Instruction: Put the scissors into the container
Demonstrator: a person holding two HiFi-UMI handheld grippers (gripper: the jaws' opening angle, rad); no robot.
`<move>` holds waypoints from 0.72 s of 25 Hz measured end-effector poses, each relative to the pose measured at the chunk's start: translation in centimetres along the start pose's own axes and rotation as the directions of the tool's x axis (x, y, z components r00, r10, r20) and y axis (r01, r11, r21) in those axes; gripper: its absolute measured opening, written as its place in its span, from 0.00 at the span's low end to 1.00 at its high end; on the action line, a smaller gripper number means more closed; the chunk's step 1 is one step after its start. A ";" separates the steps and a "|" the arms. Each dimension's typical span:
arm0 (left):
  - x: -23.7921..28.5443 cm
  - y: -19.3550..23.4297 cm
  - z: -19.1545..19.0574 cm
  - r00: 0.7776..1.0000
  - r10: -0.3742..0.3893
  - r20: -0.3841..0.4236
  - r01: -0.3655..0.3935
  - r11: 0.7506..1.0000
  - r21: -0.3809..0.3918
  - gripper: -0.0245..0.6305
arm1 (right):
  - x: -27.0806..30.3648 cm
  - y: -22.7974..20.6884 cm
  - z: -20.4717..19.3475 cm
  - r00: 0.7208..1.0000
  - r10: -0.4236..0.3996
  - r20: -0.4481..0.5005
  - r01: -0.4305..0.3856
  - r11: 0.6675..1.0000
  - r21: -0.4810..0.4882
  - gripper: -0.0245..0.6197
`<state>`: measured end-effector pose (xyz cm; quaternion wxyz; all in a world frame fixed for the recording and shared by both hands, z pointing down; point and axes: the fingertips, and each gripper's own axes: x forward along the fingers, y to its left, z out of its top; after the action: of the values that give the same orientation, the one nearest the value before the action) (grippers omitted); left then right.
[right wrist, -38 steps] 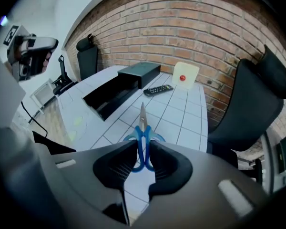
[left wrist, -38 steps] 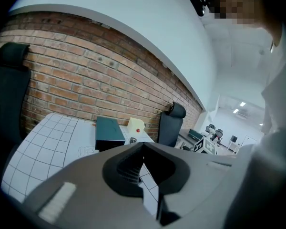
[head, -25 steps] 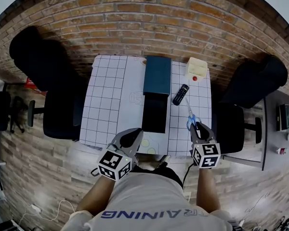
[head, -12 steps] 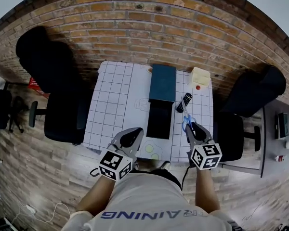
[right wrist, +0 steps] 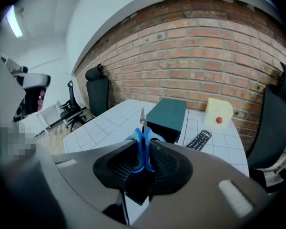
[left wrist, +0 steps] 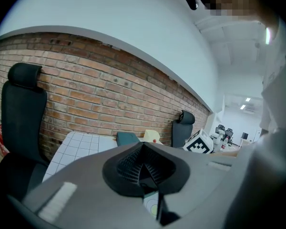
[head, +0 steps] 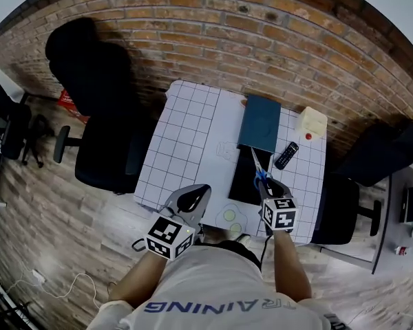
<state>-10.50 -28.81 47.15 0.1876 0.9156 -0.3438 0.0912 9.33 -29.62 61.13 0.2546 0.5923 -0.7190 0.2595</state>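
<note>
The right gripper (head: 267, 186) is clamped on the blue handles of the scissors (right wrist: 142, 136). Their closed blades stick out ahead toward the container (head: 259, 121), so the scissors sit at the container's near right corner, held by the gripper and not yet inside. The likeliest trouble is the blade tip catching the container's edge or its teal top on the way in. Since only the handle end is held, that could twist the scissors in the grip. Letting go too early would drop them on the tabletop (head: 186, 136) in front of the container. Which face of the container is open is hard to tell, though the dark near part looks like the opening. A remote (head: 286, 155) lies just right of the container, with a cream box (head: 311, 122) beyond it, and a wide swing could knock either. The left gripper (head: 191, 199) is closed on nothing, to the near left of the container and off the path. A black chair (head: 107, 153) stands farther left.
</note>
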 end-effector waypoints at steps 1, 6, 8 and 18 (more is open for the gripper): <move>-0.2 0.4 0.0 1.000 0.007 0.000 -0.007 1.000 -0.006 0.04 | 1.1 0.0 -0.7 0.999 -0.003 -0.033 0.003 1.000 -0.004 0.20; -0.1 1.4 -0.4 1.000 0.027 -0.004 -0.027 0.999 -0.028 0.04 | 5.0 -0.3 -3.9 0.982 -0.031 -0.187 0.023 0.999 -0.041 0.20; 0.4 1.5 -0.6 1.000 0.029 -0.008 -0.029 0.999 -0.034 0.04 | 5.8 -0.1 -4.5 0.976 -0.023 -0.216 0.012 0.999 -0.051 0.20; 1.1 1.5 -1.2 0.999 0.047 -0.021 -0.048 0.997 -0.053 0.04 | 7.7 0.8 -6.9 0.941 -0.035 -0.336 -0.020 0.987 -0.159 0.20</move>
<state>-10.73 -29.95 49.00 0.2129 0.9010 -0.3658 0.0955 7.61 -30.37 71.28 0.4217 0.5194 -0.6809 0.2979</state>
